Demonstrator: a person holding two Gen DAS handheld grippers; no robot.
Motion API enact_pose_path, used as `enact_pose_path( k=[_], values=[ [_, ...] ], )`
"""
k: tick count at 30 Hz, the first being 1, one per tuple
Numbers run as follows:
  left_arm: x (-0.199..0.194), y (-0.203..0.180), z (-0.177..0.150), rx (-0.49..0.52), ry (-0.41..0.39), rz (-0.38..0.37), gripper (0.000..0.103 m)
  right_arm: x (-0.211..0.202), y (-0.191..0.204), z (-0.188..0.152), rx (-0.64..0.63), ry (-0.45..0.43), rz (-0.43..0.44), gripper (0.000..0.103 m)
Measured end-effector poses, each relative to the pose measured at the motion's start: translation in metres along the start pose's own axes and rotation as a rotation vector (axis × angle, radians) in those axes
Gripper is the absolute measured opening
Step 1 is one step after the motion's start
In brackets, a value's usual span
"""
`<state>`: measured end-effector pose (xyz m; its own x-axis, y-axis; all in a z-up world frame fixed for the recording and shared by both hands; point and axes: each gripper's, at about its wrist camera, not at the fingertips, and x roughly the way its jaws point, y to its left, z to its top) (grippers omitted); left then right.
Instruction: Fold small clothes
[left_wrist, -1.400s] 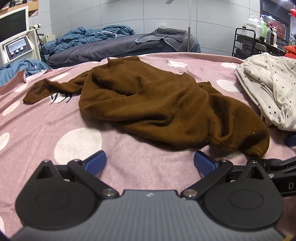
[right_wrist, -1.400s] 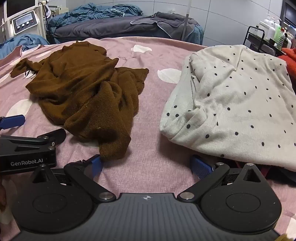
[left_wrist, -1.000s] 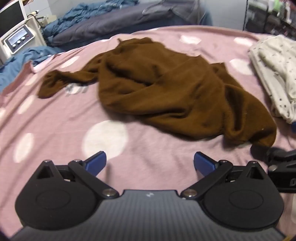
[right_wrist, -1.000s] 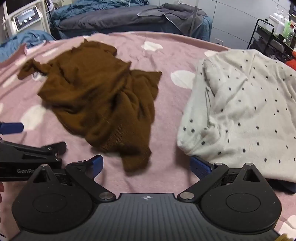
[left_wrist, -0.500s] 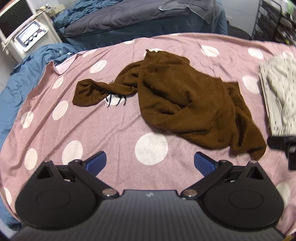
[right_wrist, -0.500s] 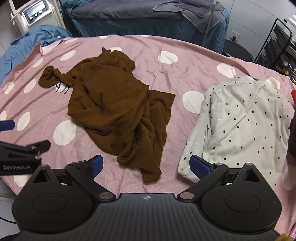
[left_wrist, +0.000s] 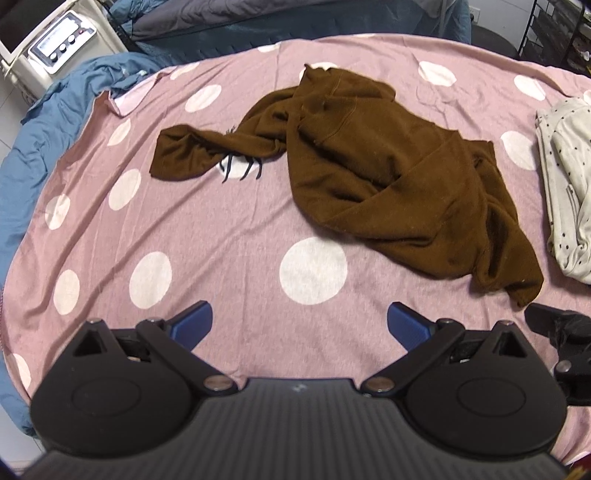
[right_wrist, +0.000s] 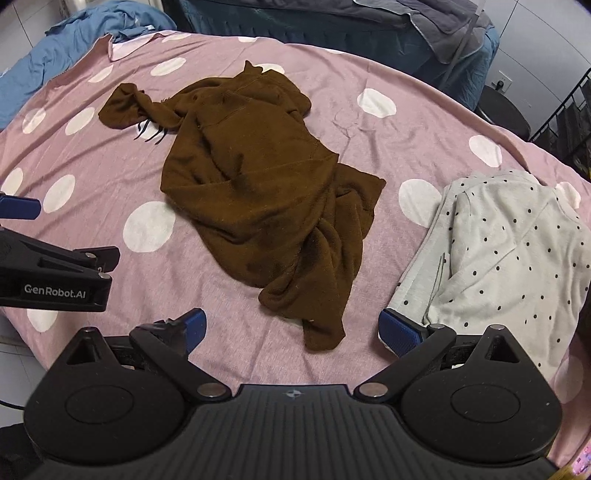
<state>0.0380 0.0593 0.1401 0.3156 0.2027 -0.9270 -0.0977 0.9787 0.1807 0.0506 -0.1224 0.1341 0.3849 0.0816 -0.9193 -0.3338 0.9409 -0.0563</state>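
Both grippers are wide open and holding nothing, left (left_wrist: 299, 325) and right (right_wrist: 291, 328) hanging above the near edge of the pink spotted sheet (left_wrist: 184, 229). Brown top (right_wrist: 266, 206) lies crumpled straight ahead of the right one, ahead-right of the left. Dotted white top (right_wrist: 509, 254) sits off to the right, apart from it.

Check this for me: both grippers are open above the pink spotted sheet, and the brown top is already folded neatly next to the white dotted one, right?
Not quite. The brown top is not folded: the right wrist view shows it crumpled, one sleeve trailing. The rest holds: the left gripper and right gripper are open above the pink spotted sheet, beside the white dotted top.
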Motion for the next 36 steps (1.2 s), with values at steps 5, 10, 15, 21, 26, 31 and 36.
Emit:
enact_pose_path(
  k=[5, 10, 15, 21, 26, 31, 36],
  values=[
    [0.000, 0.004, 0.001, -0.014, 0.000, -0.007, 0.103, -0.001, -0.001, -0.001, 0.000, 0.007, 0.000, 0.103],
    [0.001, 0.005, 0.001, -0.004, 0.008, 0.003, 0.103, -0.001, 0.006, -0.003, -0.021, 0.002, 0.007, 0.103],
    [0.002, 0.005, 0.000, -0.015, 0.013, -0.011, 0.103, -0.002, 0.008, -0.006, -0.018, 0.000, 0.016, 0.103],
    [0.003, 0.002, -0.003, -0.010, 0.021, -0.020, 0.103, -0.002, 0.006, -0.008, -0.005, 0.002, 0.022, 0.103],
    [0.005, 0.002, -0.004, -0.017, 0.029, -0.030, 0.103, -0.004, 0.008, -0.009, -0.014, -0.020, 0.024, 0.103],
    [0.005, 0.002, -0.003, -0.014, 0.025, -0.036, 0.103, -0.005, 0.010, -0.008, -0.014, -0.025, 0.032, 0.103],
    [0.005, 0.003, -0.002, -0.016, 0.028, -0.035, 0.103, -0.004, 0.012, -0.007, -0.015, -0.022, 0.033, 0.103]
  ],
)
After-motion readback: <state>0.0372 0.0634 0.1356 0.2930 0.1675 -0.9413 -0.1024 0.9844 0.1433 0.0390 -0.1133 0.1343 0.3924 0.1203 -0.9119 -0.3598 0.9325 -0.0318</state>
